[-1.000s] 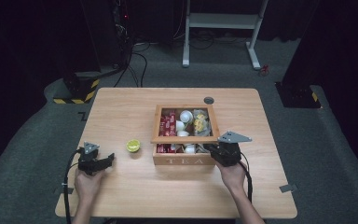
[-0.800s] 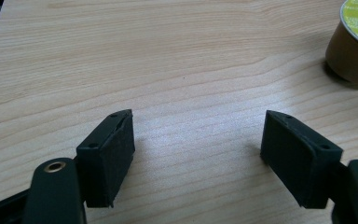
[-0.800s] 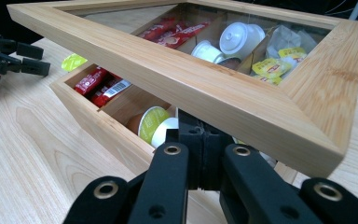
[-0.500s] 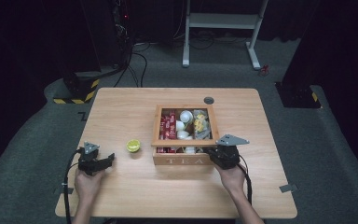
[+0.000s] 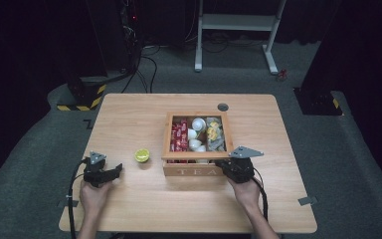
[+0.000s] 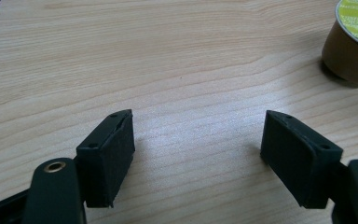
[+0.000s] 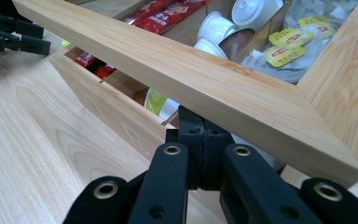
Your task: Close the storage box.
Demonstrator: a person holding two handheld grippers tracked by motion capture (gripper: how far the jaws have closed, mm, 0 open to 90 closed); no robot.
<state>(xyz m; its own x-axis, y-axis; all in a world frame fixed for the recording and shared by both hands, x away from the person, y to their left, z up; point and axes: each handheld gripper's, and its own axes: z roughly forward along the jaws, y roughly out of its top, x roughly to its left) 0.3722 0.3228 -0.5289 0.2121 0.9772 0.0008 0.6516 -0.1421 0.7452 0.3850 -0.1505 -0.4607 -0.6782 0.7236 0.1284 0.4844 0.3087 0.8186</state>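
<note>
1. On the wooden bench [image 5: 129, 119] stands a wooden tea box [image 5: 197, 170], near the middle, with "TEA" lettered on its front wall.
2. Its framed lid [image 7: 205, 79] is lifted a little at the front edge; the right gripper view shows a gap between the lid frame and the box wall below it.
3. Compared with a second ago, the lid's front edge sits slightly higher, and the right tool [image 5: 227, 167] is a touch nearer the person.
4. Right tool: its jaws are pressed together with no visible gap in its own view [image 7: 204, 140], tucked just under the lid frame. Whether they pinch a tab or merely prop the lid cannot be told.
5. Box contents, seen through the lid: red sachets [image 5: 179, 135] in the left compartment, white capsules [image 5: 197, 130] in the middle, yellow-labelled tea bags [image 5: 214, 132] at the right.
6. Left tool [image 5: 115, 170]: resting on the bench at the near left, jaws wide apart and holding nothing [image 6: 198, 149]. Its position is unchanged from the earlier frames.
7. A brown capsule with a green lid [image 5: 142, 155] stands on the bench between the left tool and the box, apart from both; it appears at the upper right of the left gripper view [image 6: 349, 46]. It has not moved.
</note>
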